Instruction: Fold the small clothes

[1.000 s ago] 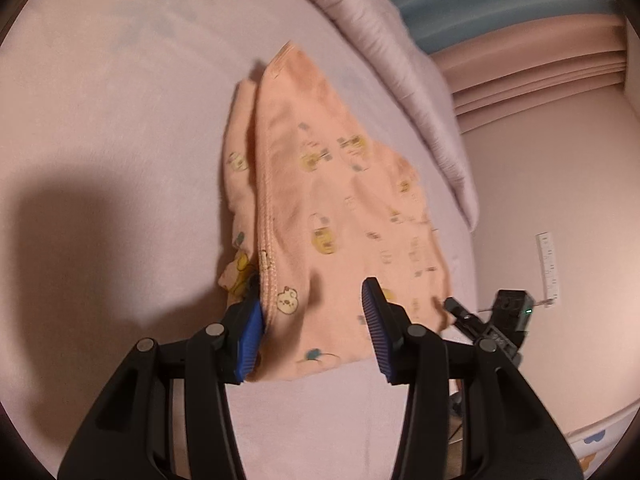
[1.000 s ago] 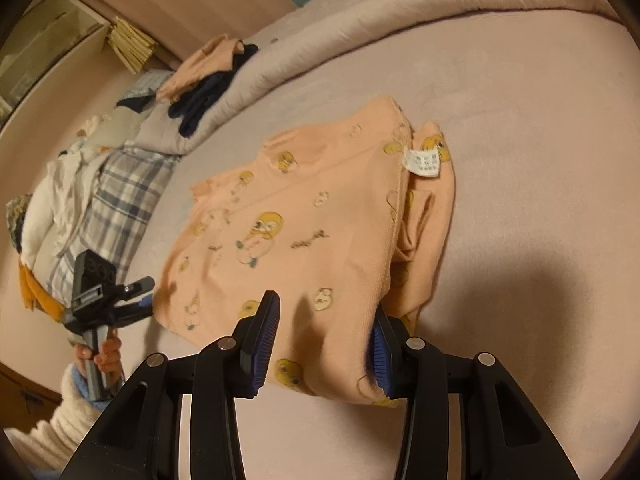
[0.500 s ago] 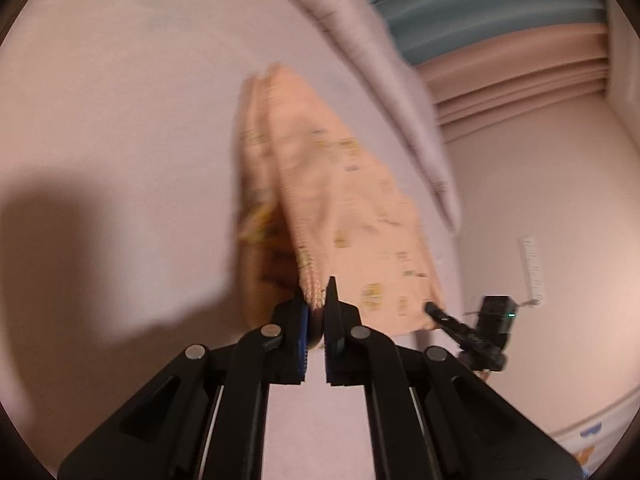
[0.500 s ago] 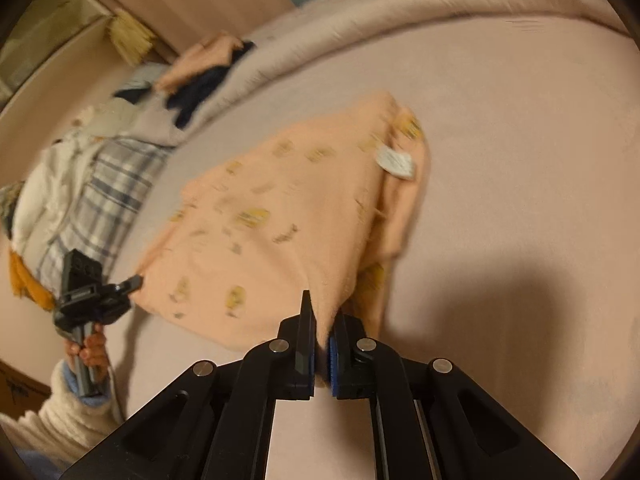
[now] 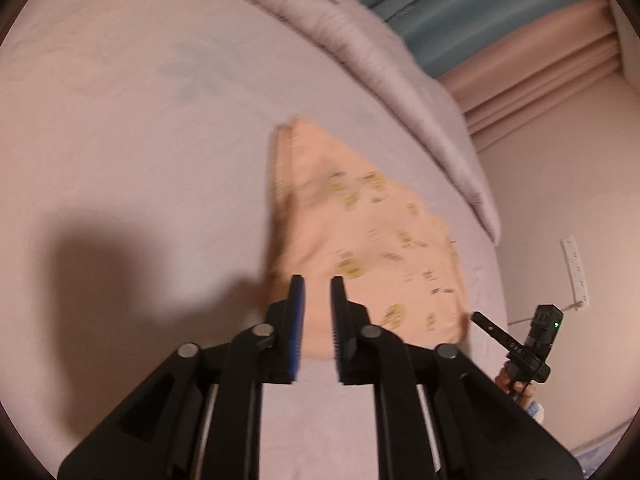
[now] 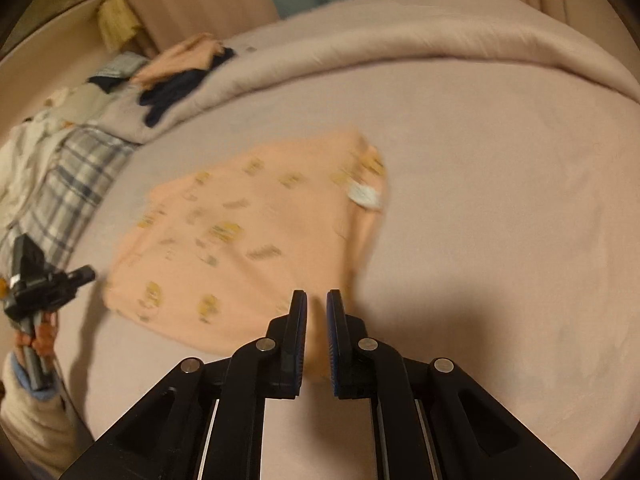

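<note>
A peach baby garment [image 5: 360, 232] printed with small yellow figures lies folded on the pink bed sheet [image 5: 140, 140]. In the left wrist view my left gripper [image 5: 318, 300] hovers over the garment's near hem. Its jaws are opening, fabric shows in the gap, and the pads do not press on it. My right gripper [image 6: 317, 308] is shut on the near hem of the garment [image 6: 240, 232], close to the side with the white tag [image 6: 366, 196]. At the left edge of the right wrist view a hand holds the left gripper [image 6: 90, 273] just off the garment's corner.
A rolled pink quilt [image 6: 440, 40] runs along the far side of the bed. On it lie dark and peach clothes [image 6: 180, 76], with a plaid cloth [image 6: 68, 184] and pale clothes to the left. Curtains [image 5: 480, 8] hang behind. A white socket strip [image 5: 576, 272] is on the wall.
Both grippers stood open around the near hem, then shut on it and rose. The left jaws have since parted a little. The right jaws stay shut on the fabric.
</note>
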`<state>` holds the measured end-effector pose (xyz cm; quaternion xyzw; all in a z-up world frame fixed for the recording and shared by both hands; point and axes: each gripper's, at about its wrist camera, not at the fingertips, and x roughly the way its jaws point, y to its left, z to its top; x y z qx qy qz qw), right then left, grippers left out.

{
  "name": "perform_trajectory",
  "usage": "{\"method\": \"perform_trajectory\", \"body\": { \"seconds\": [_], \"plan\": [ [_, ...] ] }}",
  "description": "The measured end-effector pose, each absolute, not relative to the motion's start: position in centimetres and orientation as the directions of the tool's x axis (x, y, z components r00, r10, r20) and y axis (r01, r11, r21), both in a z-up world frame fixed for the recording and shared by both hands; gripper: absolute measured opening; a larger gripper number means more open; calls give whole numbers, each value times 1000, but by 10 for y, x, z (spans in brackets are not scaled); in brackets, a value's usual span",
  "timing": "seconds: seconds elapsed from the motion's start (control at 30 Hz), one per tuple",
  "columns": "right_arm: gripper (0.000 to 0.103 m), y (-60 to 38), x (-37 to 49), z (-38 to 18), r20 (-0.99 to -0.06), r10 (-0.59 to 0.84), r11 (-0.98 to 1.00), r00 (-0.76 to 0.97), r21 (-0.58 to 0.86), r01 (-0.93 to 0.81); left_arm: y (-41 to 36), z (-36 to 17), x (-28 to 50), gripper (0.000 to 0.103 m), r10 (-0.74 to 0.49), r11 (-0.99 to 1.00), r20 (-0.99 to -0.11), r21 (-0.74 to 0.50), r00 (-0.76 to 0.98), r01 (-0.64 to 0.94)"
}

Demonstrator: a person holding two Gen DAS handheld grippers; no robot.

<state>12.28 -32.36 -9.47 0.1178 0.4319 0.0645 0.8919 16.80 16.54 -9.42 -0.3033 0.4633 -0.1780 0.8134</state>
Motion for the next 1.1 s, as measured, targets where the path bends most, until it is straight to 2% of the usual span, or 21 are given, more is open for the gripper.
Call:
{"method": "perform_trajectory", "body": {
  "seconds": [0.13,0.27,0.37,0.43,0.47,0.5,0.57,0.63,0.7,0.73,0.83,0.93,1.1],
  "plan": [
    [8,-307,146,-96,-733,275,952,622,298,-70,133,-92,198,17,-609,743,-637,-667,473,59],
    [8,-298,170,-115,-755,288,952,590,295,-87,113,-102,226,17,-633,737,-641,-671,434,82],
    [8,-314,175,-136,-798,241,959,552,284,-9,109,-119,238,17,-557,803,-712,-593,428,58],
    [8,-332,170,-138,-786,252,946,565,322,26,120,-136,241,14,-551,804,-731,-594,402,21],
    [8,-338,167,-136,-784,237,947,574,319,44,128,-140,240,6,-561,794,-724,-607,401,15],
    [8,-344,165,-133,-785,209,951,584,302,66,139,-140,236,4,-559,794,-720,-608,411,14],
    [8,-352,162,-125,-811,59,973,582,177,147,155,-135,232,4,-532,807,-727,-590,433,1],
    [10,-351,159,-114,-802,40,980,595,149,135,173,-124,229,10,-538,796,-703,-605,465,7],
    [10,-339,155,-101,-766,118,978,632,201,61,180,-115,232,34,-534,794,-691,-608,488,8],
    [11,-330,154,-94,-748,143,977,648,210,26,182,-110,236,39,-524,794,-685,-607,506,0],
    [12,-304,160,-83,-708,242,963,664,260,-73,184,-104,257,41,-542,769,-653,-639,529,-2],
    [12,-280,171,-85,-706,304,949,640,278,-145,177,-111,288,40,-578,722,-621,-692,530,-22],
    [12,-261,172,-99,-719,355,934,597,292,-204,168,-120,318,40,-564,736,-645,-676,516,-41]
  ]
}}
